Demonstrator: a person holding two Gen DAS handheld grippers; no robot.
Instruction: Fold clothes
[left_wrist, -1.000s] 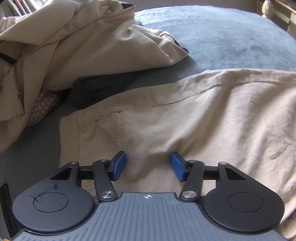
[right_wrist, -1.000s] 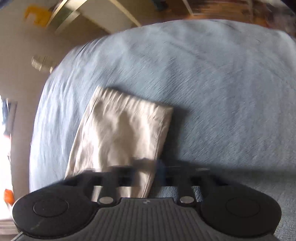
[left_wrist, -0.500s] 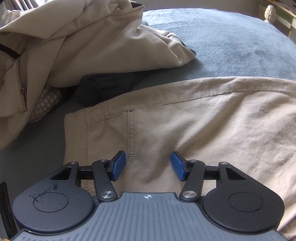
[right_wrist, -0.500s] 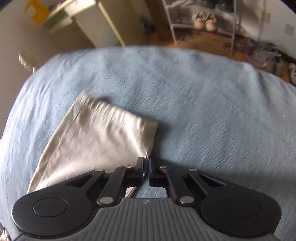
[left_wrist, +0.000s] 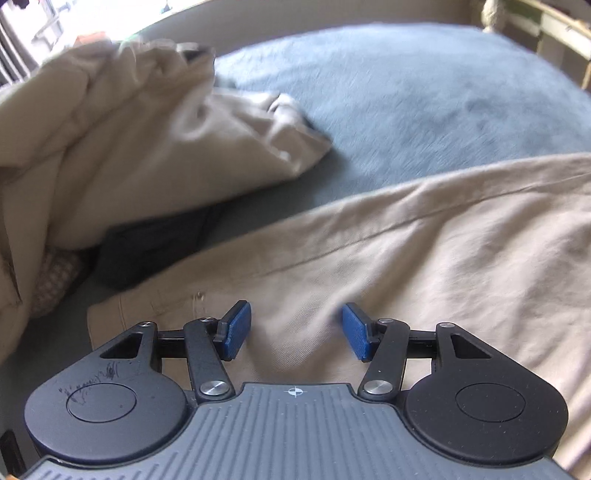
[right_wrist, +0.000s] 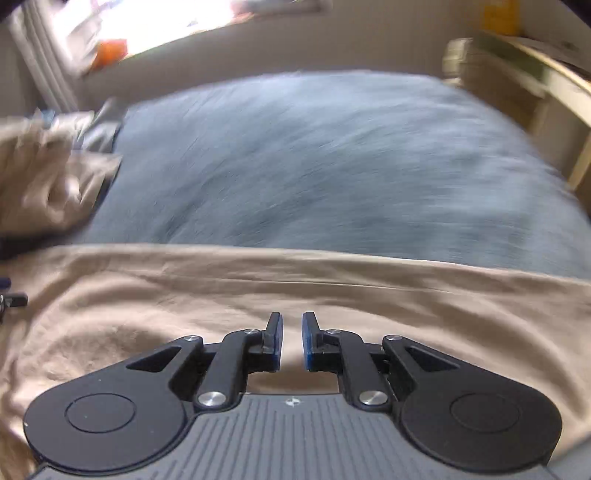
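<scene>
Beige trousers lie flat across the blue bed cover. My left gripper hovers over their waistband end near a pocket seam, open, with nothing pinched between its blue pads. In the right wrist view the trousers stretch from side to side below my right gripper. Its jaws stand a narrow gap apart with nothing between them. The picture there is blurred by motion.
A heap of beige clothes lies at the back left, with a dark garment and a checked cloth under it. The heap also shows in the right wrist view. Wooden furniture stands beyond the bed's right side.
My right gripper swung from the folded trouser leg's end to over the trousers' middle, rolling as it went, and its jaws parted slightly. The left gripper shifted a little over the waistband.
</scene>
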